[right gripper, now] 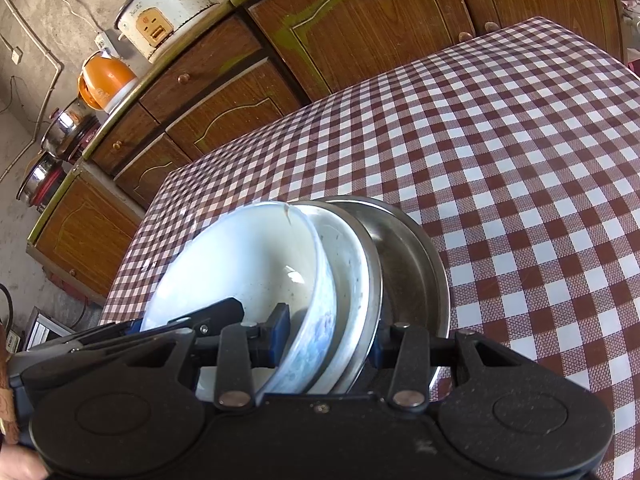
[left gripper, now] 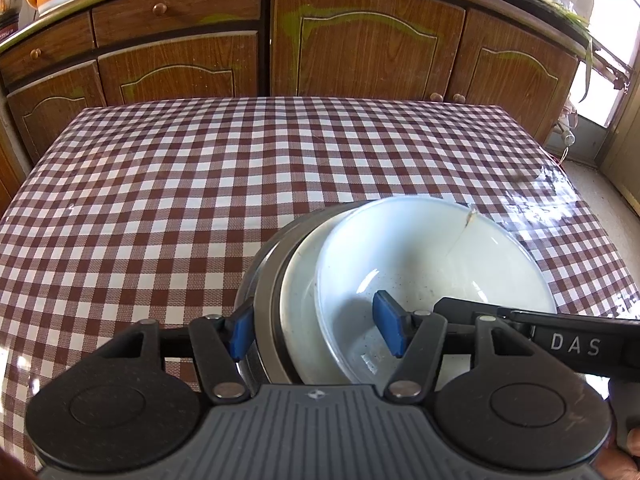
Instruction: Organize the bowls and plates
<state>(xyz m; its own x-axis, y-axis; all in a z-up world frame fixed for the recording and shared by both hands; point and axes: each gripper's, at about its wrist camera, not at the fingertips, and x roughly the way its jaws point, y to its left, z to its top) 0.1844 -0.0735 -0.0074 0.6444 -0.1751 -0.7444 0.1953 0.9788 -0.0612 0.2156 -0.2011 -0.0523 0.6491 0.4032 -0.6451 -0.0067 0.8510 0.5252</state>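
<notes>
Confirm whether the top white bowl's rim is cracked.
Yes: the left wrist view shows a dark crack running in from the far rim of the top white bowl.

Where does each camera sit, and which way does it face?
Left wrist: on the left tongs, looking down across the checked table to the cabinets; the right tongs enter at right.
Right wrist: on the right tongs, tilted, facing the rice cooker; a hand shows.
Shared: the stacked bowls, gripped by both tongs.

You are clamping the left gripper [left gripper: 314,330] across the stacked rims | white bowl [left gripper: 432,264] nesting in the steel bowl [left gripper: 264,264] | right gripper [left gripper: 532,324] reaching inside the white bowl | checkered table [left gripper: 200,184] lying beneath.
</notes>
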